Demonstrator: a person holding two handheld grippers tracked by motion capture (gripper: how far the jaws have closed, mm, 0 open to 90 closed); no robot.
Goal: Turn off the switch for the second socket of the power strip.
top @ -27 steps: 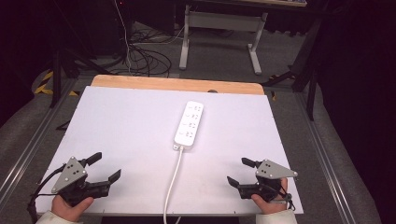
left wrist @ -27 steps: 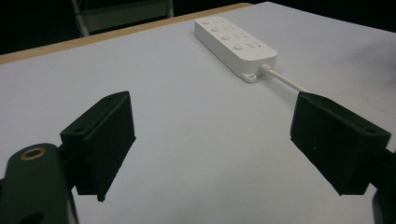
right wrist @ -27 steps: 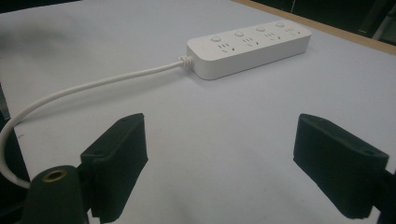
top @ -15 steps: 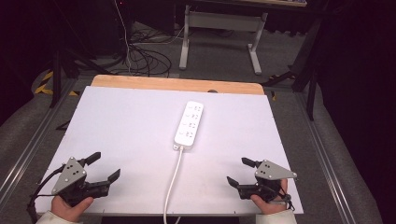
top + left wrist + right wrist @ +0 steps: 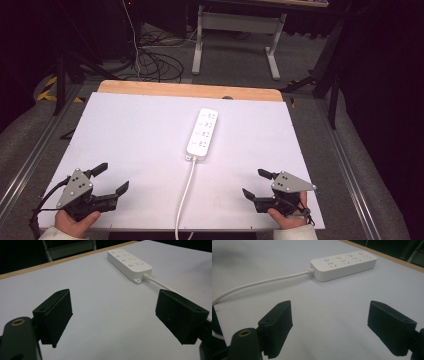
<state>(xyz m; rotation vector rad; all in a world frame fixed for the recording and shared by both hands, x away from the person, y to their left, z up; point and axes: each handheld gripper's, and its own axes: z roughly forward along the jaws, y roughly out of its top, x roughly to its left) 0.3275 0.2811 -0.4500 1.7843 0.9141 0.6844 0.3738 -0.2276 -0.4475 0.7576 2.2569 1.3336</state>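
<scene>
Left gripper [image 5: 113,178]: fingers [image 5: 53,315] spread wide, nothing between them, low over the tabletop [image 5: 130,135].
Right gripper [image 5: 256,184]: fingers [image 5: 277,326] spread wide, holding nothing.
Power strip [image 5: 203,132]: white, lying flat, well ahead of both pairs of fingers and between them.
Cord [image 5: 185,192]: white, runs from the strip's near end back between the 2 grippers.

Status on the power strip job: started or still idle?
Nothing looks done. The power strip lies flat mid-table with its white cord running off the near edge, nothing plugged in. In hand: nothing. The left gripper and right gripper sit open near the table's near corners, well apart from the strip. Left: reaching for the strip and everything after.
</scene>
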